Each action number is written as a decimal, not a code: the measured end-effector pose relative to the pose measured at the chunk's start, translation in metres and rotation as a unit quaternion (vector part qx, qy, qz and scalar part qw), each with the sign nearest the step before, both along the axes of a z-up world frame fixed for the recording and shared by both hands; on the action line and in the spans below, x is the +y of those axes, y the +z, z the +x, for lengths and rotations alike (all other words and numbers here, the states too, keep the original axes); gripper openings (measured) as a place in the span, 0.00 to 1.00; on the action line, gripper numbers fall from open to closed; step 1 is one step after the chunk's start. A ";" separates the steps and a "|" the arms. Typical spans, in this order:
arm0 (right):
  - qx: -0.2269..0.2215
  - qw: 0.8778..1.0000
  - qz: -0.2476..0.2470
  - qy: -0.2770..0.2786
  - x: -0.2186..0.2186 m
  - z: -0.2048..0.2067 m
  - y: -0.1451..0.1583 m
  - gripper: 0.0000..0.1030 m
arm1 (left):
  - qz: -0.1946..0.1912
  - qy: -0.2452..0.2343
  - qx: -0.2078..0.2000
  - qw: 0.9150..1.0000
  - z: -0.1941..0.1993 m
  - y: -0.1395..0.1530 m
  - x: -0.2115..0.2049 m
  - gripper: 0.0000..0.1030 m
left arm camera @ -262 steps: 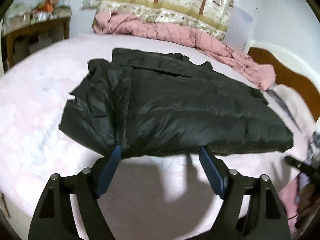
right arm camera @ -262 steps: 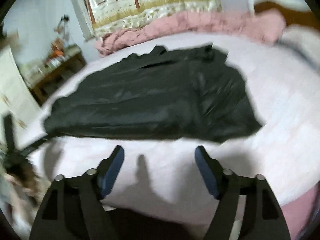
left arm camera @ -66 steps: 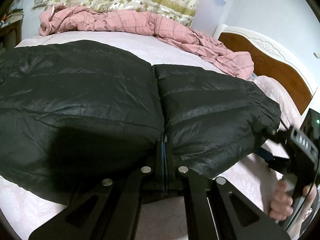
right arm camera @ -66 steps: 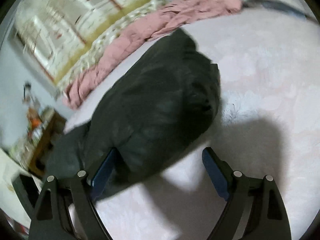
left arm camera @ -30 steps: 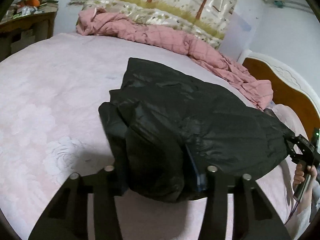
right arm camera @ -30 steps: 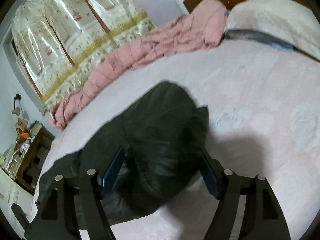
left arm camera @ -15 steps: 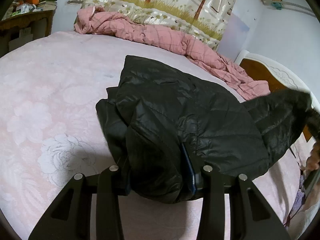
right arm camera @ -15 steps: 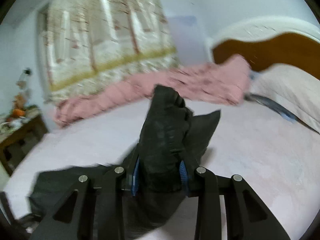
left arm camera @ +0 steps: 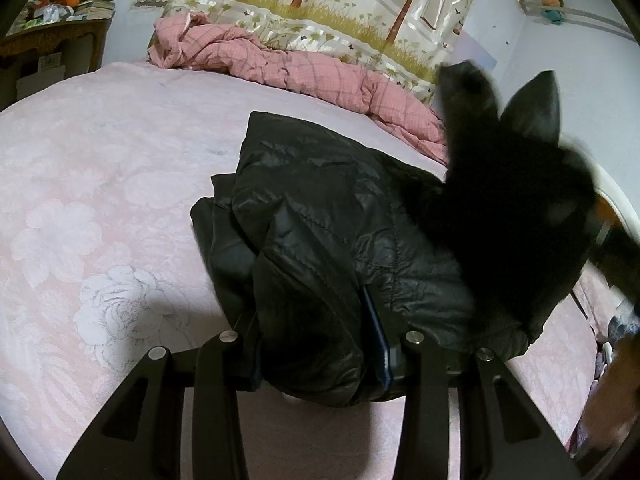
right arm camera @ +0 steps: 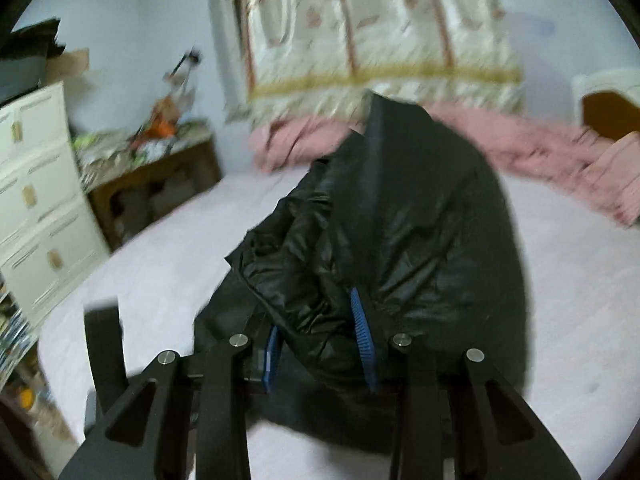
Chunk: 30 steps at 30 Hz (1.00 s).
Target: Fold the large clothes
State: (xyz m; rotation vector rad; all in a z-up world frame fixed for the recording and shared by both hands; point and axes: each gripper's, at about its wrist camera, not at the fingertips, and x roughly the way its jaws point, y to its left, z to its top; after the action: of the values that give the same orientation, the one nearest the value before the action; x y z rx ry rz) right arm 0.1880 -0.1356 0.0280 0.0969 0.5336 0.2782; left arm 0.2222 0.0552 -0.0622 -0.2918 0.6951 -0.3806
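A black puffer jacket (left arm camera: 340,208) lies bunched on the pink bed. My left gripper (left arm camera: 316,344) is shut on its near fold, low over the mattress; the blue pads (left arm camera: 378,338) press the fabric. My right gripper (right arm camera: 320,344) is shut on the jacket's other end (right arm camera: 420,216) and holds it lifted above the bed. In the left wrist view that raised end (left arm camera: 512,208) shows as a dark blur at the right, arching over the rest of the jacket. The right gripper's body is hidden behind it there.
A pink checked quilt (left arm camera: 280,60) lies along the far side of the bed (left arm camera: 80,200) under a patterned curtain (left arm camera: 320,0). A wooden headboard (right arm camera: 608,108) stands at the right. A cluttered wooden table (right arm camera: 152,176) and white drawers (right arm camera: 36,184) stand left.
My right gripper closed on the jacket's right end, lifted it off the bed and swung it leftward over the rest. The left gripper kept its hold and stayed put.
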 end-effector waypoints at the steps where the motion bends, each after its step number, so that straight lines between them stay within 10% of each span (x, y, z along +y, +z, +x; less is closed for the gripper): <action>1: 0.007 1.000 -0.010 0.003 0.005 -0.001 -0.009 0.34 | -0.003 -0.001 0.002 1.000 0.000 0.000 0.000 0.38; 6: -0.013 0.999 -0.042 0.026 0.001 -0.025 -0.018 0.36 | -0.003 -0.003 -0.002 1.000 0.000 0.002 0.000 0.39; 10: -0.046 0.998 -0.035 0.019 -0.018 -0.063 -0.009 0.76 | -0.002 0.002 -0.028 1.000 -0.011 0.011 0.003 0.43; 18: -0.076 0.987 -0.018 -0.139 -0.101 -0.105 0.015 0.79 | 0.025 -0.043 -0.171 0.984 -0.076 0.094 -0.023 0.99; 23: -0.034 0.966 -0.035 -0.253 -0.141 -0.083 -0.006 0.79 | 0.010 -0.102 -0.128 0.986 -0.041 0.133 -0.079 1.00; 30: 0.006 0.970 -0.039 -0.241 -0.148 -0.073 -0.032 0.79 | 0.086 -0.069 -0.006 0.994 0.040 0.131 -0.151 1.00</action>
State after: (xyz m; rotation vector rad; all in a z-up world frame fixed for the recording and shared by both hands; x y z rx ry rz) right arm 0.1147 -0.2835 -0.0041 0.1490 0.5147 -0.2191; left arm 0.2617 -0.0961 0.0688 -0.0784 0.7330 -0.4509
